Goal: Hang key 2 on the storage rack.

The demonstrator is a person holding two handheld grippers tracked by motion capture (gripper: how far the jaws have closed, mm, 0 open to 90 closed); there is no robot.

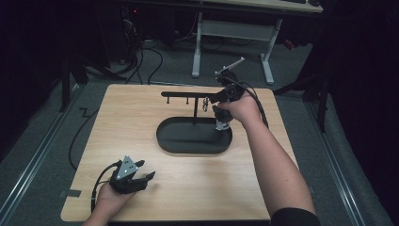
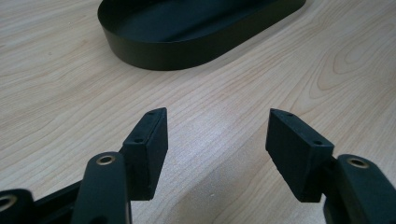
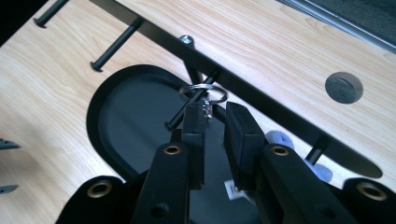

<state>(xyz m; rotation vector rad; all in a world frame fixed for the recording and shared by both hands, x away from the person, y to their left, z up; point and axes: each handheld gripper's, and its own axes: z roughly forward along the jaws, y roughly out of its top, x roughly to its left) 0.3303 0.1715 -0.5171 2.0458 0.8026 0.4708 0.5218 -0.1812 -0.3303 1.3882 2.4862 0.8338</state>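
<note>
- Nearest the lens at the bottom of the left gripper view, the left gripper [image 2: 217, 140] stands with its jaws wide apart and nothing between them, above bare table [image 2: 56, 93].
- Wooden and pale, the table carries a black oval tray [image 1: 188, 141] at the middle of the high view; its floor looks bare, apart from something small and pale at its right end that I cannot identify.
- From the tray rises a stand with a horizontal peg bar [image 1: 183, 94].
- At centre frame of its own view, the right gripper [image 3: 215, 122] has jaws narrowed just below a key ring [image 3: 203, 91]; whether they pinch anything I cannot tell.
- Hanging on a peg, the ring is probably light, stiff and slippery metal, best gripped across its wire or its small dangling clasp.
</note>
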